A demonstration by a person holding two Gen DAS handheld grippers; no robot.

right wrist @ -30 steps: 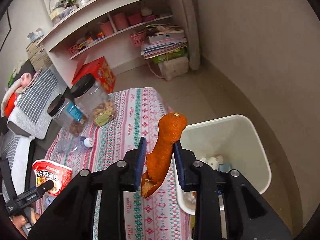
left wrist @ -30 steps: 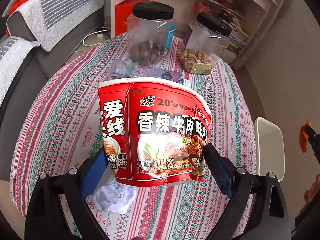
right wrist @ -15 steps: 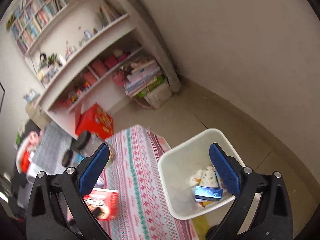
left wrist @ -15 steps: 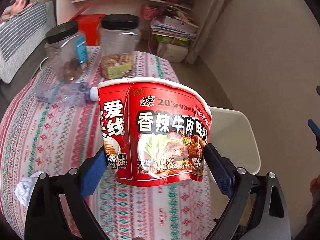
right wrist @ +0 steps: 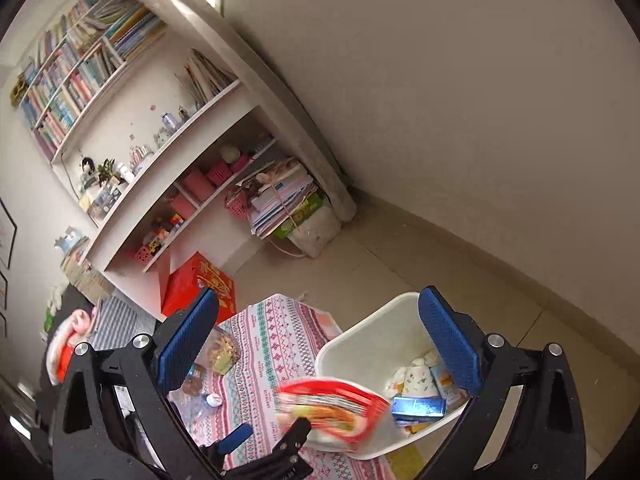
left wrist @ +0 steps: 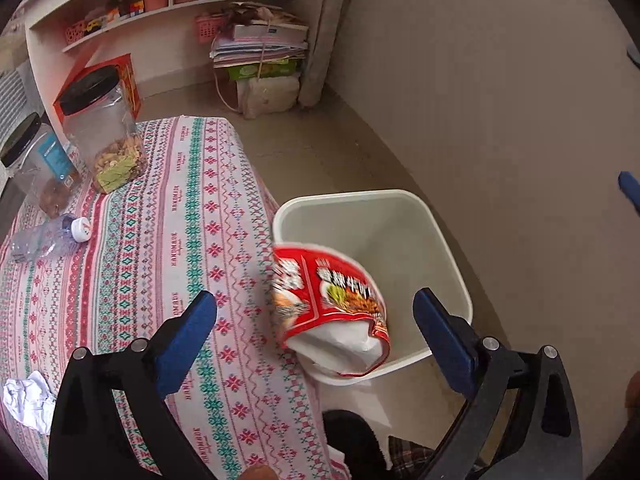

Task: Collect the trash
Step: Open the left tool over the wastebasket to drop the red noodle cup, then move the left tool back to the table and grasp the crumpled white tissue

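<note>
My left tongs [left wrist: 316, 324] stand spread wide, their blue-padded fingers [left wrist: 186, 330] clear of everything; they grip nothing. Between and beyond them the red paper instant-noodle cup [left wrist: 330, 308] is blurred and tilted, touching neither pad, at the near left rim of the white square plastic waste bin [left wrist: 420, 216]; I cannot tell whether it rests on that rim. My right tongs [right wrist: 318, 344] are likewise released, pads far apart and empty, aimed over the bin from higher up. In that view the cup [right wrist: 332, 404] is a red smear over the bin's near edge, and inside the bin [right wrist: 360, 344] lie a shiny blue wrapper [right wrist: 418, 407] and white crumpled tissues [right wrist: 412, 376]. The left tongs [right wrist: 264, 436] show at the bottom of this view. To the left of the bin stands the table under a pink-and-green patterned cloth [left wrist: 168, 240]. On it are a crumpled white paper ball [left wrist: 28, 400] near left, a crushed clear plastic bottle [left wrist: 48, 236] further back, and two clear black-lidded jars [left wrist: 100, 128] at the far edge.
</note>
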